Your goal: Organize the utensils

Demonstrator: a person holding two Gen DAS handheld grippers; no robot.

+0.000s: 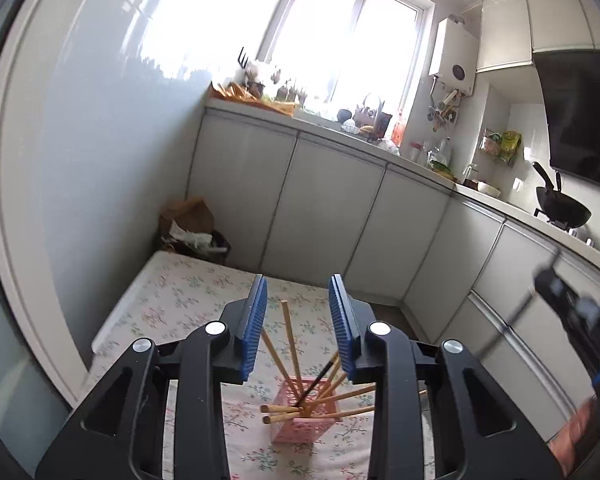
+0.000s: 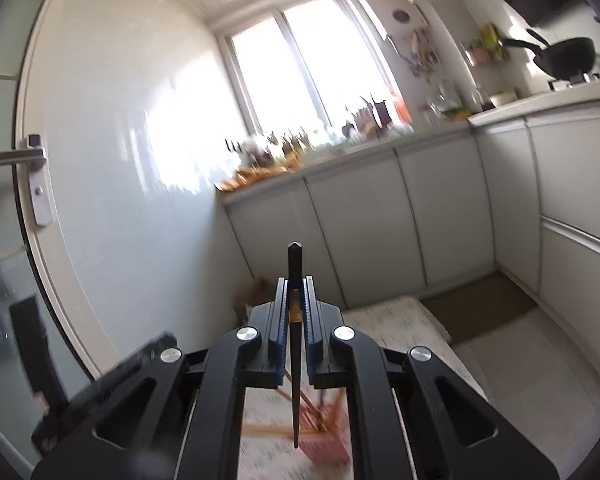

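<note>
A pink slotted holder [image 1: 306,424] stands on the floral-cloth table [image 1: 172,300], with several wooden chopsticks [image 1: 290,348] and one black chopstick [image 1: 318,380] leaning out of it. My left gripper [image 1: 298,324] is open and empty, above and just behind the holder. My right gripper [image 2: 296,312] is shut on a black chopstick [image 2: 295,264], held upright with its thin tip pointing down over the blurred pink holder [image 2: 328,440]. The right gripper also shows in the left wrist view at the right edge [image 1: 568,304], blurred.
White cabinets [image 1: 340,200] and a cluttered counter run behind the table. A wok [image 1: 562,208] sits on the stove at right. A bin with paper bags [image 1: 192,228] stands in the corner by the wall. A door with a handle [image 2: 20,158] is at left.
</note>
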